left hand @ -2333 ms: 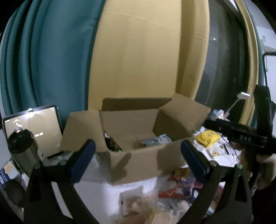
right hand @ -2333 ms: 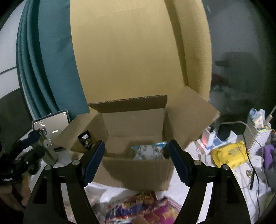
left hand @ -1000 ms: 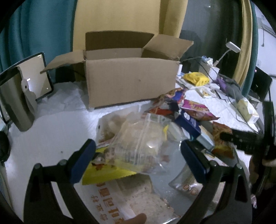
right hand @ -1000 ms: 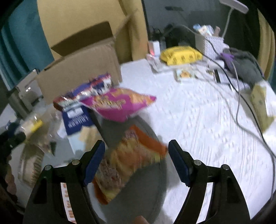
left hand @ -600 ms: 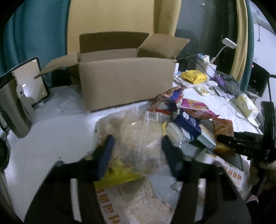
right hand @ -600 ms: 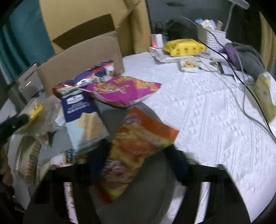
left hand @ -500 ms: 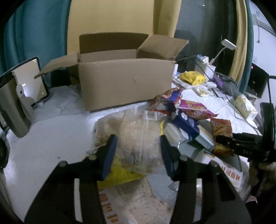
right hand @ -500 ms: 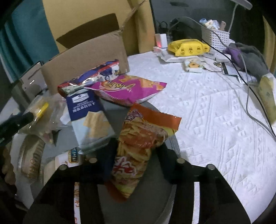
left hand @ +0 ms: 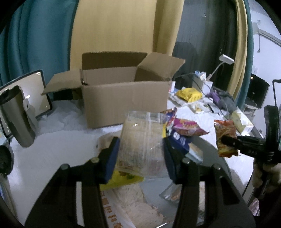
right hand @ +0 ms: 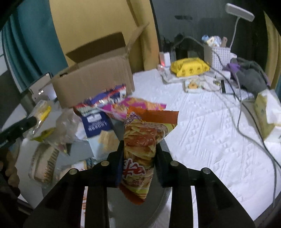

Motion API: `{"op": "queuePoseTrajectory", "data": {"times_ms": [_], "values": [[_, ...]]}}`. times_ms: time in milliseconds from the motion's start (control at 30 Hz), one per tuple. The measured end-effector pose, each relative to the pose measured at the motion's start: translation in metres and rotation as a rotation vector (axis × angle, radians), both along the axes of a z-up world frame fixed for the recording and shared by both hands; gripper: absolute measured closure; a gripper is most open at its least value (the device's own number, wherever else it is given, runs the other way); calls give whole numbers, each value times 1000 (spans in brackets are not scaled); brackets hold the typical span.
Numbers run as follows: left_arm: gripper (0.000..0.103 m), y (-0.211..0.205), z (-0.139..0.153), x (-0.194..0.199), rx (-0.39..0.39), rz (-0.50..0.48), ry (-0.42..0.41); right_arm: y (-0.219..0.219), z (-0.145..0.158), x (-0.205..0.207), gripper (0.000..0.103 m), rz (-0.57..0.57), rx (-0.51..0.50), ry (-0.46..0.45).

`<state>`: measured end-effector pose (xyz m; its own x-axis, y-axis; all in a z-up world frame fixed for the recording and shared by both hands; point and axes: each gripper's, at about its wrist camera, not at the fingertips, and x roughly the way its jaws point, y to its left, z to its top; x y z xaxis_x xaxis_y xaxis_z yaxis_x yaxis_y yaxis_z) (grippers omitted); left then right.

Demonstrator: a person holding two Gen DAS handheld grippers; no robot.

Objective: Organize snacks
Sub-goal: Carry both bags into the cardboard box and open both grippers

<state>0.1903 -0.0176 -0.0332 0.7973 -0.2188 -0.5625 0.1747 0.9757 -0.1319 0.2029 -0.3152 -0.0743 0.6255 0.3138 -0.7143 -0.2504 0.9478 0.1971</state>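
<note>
My left gripper is clamped on a clear plastic snack bag, its blue pads pressing both sides and the bag standing upright between them, clear of the pile below. My right gripper has just been closing and now pinches an orange bag of fries-like crisps at its waist, the top of the bag flaring out above the fingers (the lower end hangs free beneath them). In the left view that same orange bag shows at the right, held up off the white tablecloth.

Just under and beyond the two held bags lies the rest of the heap: a yellow packet and a bag of sliced bread nearest me, a dark blue cracker box in the middle, a pink crisp bag and a purple-and-red bag on the far side, touching each other. Behind them, further away, stands the open cardboard box, flaps up, its front wall facing me.

To the far left of the box I see a steel kettle and a tablet leaning upright. To the far right sit a yellow wipes pack, a white basket, a white lamp and trailing cables. A tissue pack rests near the right edge.
</note>
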Motion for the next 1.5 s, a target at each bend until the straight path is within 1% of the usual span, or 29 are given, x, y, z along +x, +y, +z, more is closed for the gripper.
{"op": "queuePoseTrajectory", "data": {"times_ms": [167, 333, 567, 767, 1067, 1233, 1500], "values": [[53, 2, 13, 4, -2, 3, -29, 8, 22, 4, 71, 29, 13, -47], [53, 10, 27, 13, -1, 24, -62, 21, 39, 19, 71, 72, 27, -93], [53, 22, 42, 28, 4, 48, -99, 46, 58, 43, 71, 133, 36, -147], [53, 33, 52, 49, 12, 59, -131, 66, 70, 64, 71, 175, 35, -187], [53, 45, 57, 85, 22, 74, -158, 92, 84, 103, 71, 218, 35, -234], [53, 53, 56, 112, 24, 83, -162, 106, 90, 127, 71, 239, 34, -253], [53, 66, 51, 154, 27, 98, -156, 133, 88, 171, 71, 275, 40, -260]]}}
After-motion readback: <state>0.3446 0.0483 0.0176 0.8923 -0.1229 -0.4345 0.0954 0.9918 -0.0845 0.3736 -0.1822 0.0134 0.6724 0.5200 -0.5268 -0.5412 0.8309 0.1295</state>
